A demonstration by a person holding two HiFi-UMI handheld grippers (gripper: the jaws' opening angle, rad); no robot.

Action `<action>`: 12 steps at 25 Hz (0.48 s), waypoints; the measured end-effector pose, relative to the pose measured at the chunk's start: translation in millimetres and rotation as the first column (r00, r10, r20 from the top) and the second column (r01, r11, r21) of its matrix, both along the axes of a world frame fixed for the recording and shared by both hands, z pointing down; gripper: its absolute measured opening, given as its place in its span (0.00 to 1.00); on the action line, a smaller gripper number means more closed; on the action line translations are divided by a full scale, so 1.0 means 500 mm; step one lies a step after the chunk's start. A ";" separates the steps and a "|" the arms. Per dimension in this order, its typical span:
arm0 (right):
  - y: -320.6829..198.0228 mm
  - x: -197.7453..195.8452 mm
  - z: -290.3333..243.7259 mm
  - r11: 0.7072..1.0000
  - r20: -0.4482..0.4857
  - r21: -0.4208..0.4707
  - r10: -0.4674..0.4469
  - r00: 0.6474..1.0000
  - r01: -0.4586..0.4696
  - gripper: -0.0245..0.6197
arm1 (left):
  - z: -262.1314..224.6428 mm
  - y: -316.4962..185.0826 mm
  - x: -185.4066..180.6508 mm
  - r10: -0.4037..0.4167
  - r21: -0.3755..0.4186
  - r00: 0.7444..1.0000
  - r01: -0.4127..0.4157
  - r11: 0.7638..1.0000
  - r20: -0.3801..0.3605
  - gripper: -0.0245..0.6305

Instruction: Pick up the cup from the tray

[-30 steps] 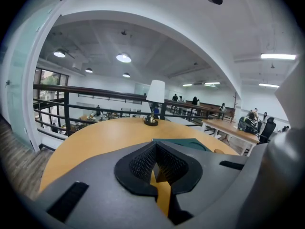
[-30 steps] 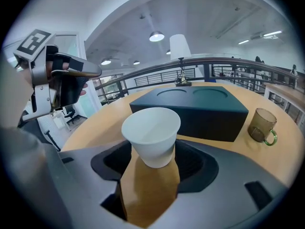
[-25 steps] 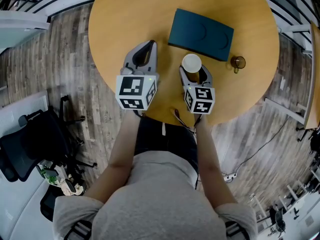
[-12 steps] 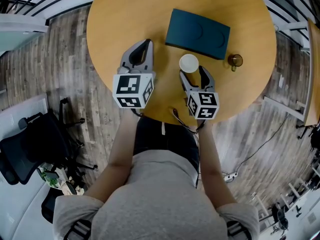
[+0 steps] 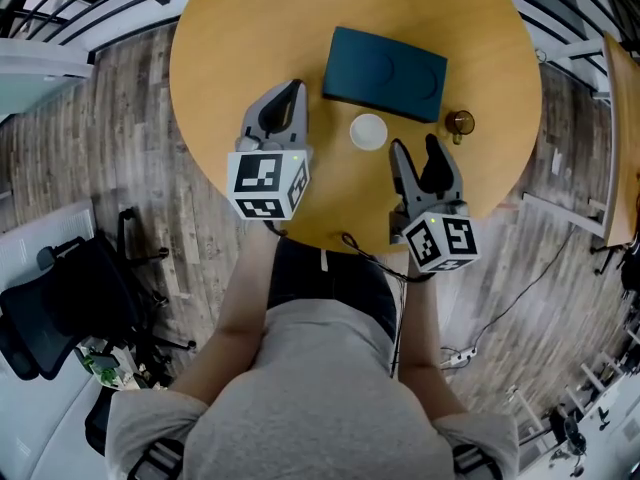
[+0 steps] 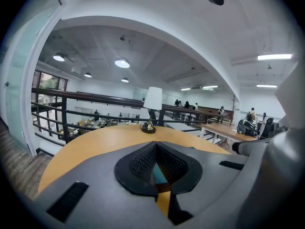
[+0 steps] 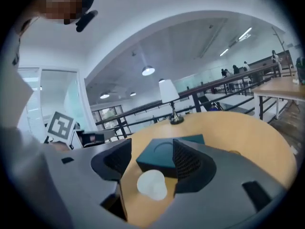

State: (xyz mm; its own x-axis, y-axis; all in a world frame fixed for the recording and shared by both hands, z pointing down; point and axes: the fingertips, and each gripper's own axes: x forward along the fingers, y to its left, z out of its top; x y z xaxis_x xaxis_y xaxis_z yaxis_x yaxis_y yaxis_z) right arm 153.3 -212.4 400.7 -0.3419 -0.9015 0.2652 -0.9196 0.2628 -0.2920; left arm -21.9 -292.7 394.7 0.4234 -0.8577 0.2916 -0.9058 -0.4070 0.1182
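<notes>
Right gripper [image 5: 415,150] jaws wide apart, just been opening, nothing gripped. Blurred white paper cup [image 7: 152,184] on tabletop [image 5: 250,38] ahead of tips, untouched. Teal tray [image 7: 164,157] beyond, part-hidden by jaw. Left gripper [image 5: 288,93] jaws closed, empty.

Cup [image 5: 368,131] on table [image 5: 250,38], before tray [image 5: 385,73]

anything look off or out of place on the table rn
Nothing looks spilled, tipped or damaged. One thing stands out: the white cup stands upright on the bare wooden table, just in front of the dark teal tray and not on it.
</notes>
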 end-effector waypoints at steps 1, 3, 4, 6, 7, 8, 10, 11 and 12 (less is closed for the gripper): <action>-0.011 0.005 -0.024 0.999 -0.011 0.035 0.018 1.000 -0.018 0.44 | -0.004 0.000 0.006 0.005 0.003 1.000 -0.005 1.000 -0.004 0.05; -0.030 0.017 -0.053 0.995 -0.050 0.079 0.061 0.997 -0.057 0.05 | -0.012 0.000 0.020 0.016 0.008 1.000 -0.016 1.000 -0.011 0.05; -0.037 0.021 -0.059 0.994 -0.063 0.087 0.075 0.995 -0.069 0.05 | -0.015 0.000 0.026 0.023 0.010 1.000 -0.023 1.000 -0.013 0.05; -0.046 0.024 -0.061 0.993 -0.063 0.083 0.091 0.994 -0.086 0.05 | -0.022 0.002 0.039 0.036 0.016 0.999 -0.036 0.999 -0.014 0.05; -0.047 0.026 -0.059 0.993 -0.057 0.077 0.099 0.993 -0.095 0.05 | -0.025 0.003 0.044 0.041 0.019 0.999 -0.041 0.999 -0.014 0.05; -0.047 0.027 -0.057 0.992 -0.053 0.070 0.107 0.993 -0.103 0.05 | -0.028 0.004 0.049 0.046 0.021 0.999 -0.046 0.999 -0.014 0.05; -0.044 0.027 -0.050 0.992 -0.050 0.057 0.113 0.992 -0.110 0.05 | -0.032 0.005 0.056 0.054 0.026 0.998 -0.054 0.998 -0.013 0.05; -0.043 0.027 -0.047 0.993 -0.051 0.050 0.114 0.992 -0.111 0.05 | -0.033 0.004 0.060 0.057 0.027 0.998 -0.057 0.998 -0.012 0.05; -0.042 0.026 -0.043 0.993 -0.051 0.044 0.114 0.992 -0.111 0.05 | -0.035 0.004 0.062 0.060 0.029 0.998 -0.059 0.998 -0.012 0.05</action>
State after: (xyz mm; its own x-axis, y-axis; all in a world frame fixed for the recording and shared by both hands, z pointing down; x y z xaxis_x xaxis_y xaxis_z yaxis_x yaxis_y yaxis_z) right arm 166.4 -233.4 379.1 -0.2240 -0.9439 0.2426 -0.9580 0.1675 -0.2329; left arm 9.3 -290.9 377.2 0.4775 -0.8387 0.2618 -0.8783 -0.4636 0.1168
